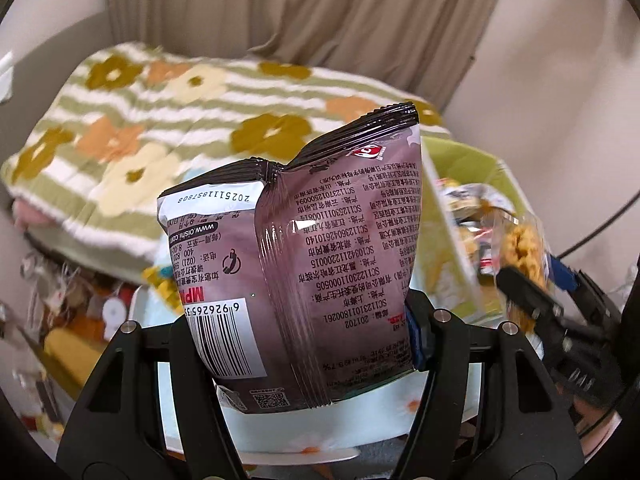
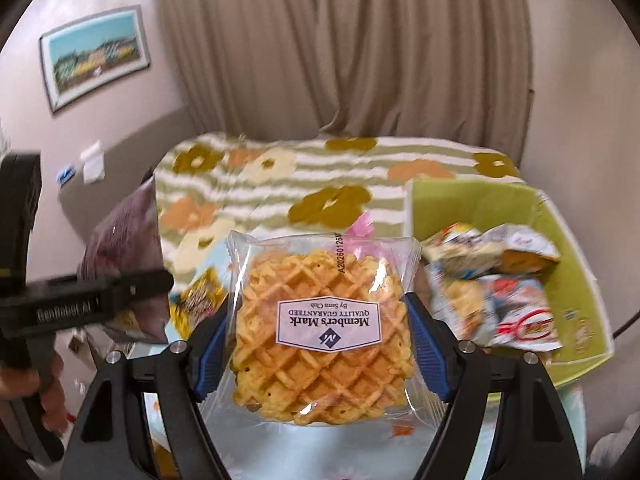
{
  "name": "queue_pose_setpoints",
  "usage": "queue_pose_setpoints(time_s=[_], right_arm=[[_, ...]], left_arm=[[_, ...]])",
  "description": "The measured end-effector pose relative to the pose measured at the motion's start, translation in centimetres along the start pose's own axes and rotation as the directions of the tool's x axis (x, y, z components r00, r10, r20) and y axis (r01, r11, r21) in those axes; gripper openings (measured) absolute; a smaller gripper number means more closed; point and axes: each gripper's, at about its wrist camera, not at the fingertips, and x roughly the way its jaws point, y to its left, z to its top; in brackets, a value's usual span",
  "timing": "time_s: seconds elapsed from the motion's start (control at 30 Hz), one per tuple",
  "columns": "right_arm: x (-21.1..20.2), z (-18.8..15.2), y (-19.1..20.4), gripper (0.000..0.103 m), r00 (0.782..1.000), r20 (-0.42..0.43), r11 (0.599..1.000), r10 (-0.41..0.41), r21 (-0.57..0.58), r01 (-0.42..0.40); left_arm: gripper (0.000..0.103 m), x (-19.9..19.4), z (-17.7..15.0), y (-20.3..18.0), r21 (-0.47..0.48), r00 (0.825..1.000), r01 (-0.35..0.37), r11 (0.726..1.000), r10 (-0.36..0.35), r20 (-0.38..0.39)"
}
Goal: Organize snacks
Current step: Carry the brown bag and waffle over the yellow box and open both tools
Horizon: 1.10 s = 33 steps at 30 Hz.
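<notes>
My left gripper (image 1: 298, 340) is shut on a dark maroon snack bag (image 1: 304, 264) and holds it upright above the table. My right gripper (image 2: 320, 344) is shut on a clear-wrapped waffle (image 2: 320, 328) with a white label. The green box (image 2: 568, 248) at the right holds several snack packets (image 2: 492, 296). In the left wrist view the box (image 1: 460, 160) lies behind the bag, and the right gripper (image 1: 532, 300) shows beside it with the waffle (image 1: 520, 244). In the right wrist view the left gripper (image 2: 132, 284) and its maroon bag (image 2: 124, 236) are at the left.
A bed with a flowered green-striped blanket (image 2: 320, 176) lies behind the table. The table has a light floral cloth (image 1: 320, 432). More snack packets (image 2: 200, 296) lie on the table at the left. Curtains (image 2: 340, 40) hang behind. Clutter (image 1: 68, 300) sits low at left.
</notes>
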Motion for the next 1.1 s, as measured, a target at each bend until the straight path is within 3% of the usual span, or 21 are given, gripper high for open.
queue_pose_setpoints(time_s=[0.2, 0.47, 0.67, 0.87, 0.9, 1.0, 1.1], right_arm=[[-1.7, 2.2, -6.1, 0.075, 0.999, 0.024, 0.998, -0.033, 0.049, 0.032], [-3.1, 3.1, -14.8, 0.075, 0.998, 0.01, 0.997, -0.056, 0.045, 0.055], [-3.6, 3.4, -19.6, 0.075, 0.999, -0.001, 0.998, -0.039, 0.045, 0.039], [-2.5, 3.1, -22.4, 0.075, 1.0, -0.027, 0.995, 0.006, 0.095, -0.003], [-2.3, 3.0, -22.6, 0.075, 0.999, -0.033, 0.995, 0.011, 0.1, -0.008], [-1.9, 2.7, -23.2, 0.075, 0.999, -0.049, 0.994, 0.021, 0.111, -0.015], [-1.5, 2.6, -23.7, 0.075, 0.997, -0.065, 0.993, 0.029, 0.115, -0.021]], left_arm=[[0.06, 1.8, 2.0, -7.4, 0.071, 0.999, 0.037, 0.997, -0.037, -0.003], [0.06, 8.4, 3.0, -19.2, 0.123, 0.993, 0.098, 0.988, -0.088, -0.084], [0.06, 12.5, 2.3, -25.8, 0.174, 0.989, 0.071, 0.982, -0.048, -0.138], [0.063, 15.4, 1.1, -28.4, 0.241, 0.977, 0.022, 0.97, 0.03, -0.211], [0.068, 15.8, 1.1, -28.3, 0.248, 0.974, 0.015, 0.969, 0.042, -0.222], [0.096, 15.8, 0.4, -28.5, 0.264, 0.972, -0.009, 0.964, 0.071, -0.223], [0.098, 14.9, 0.3, -28.0, 0.295, 0.98, -0.057, 0.954, 0.111, -0.168]])
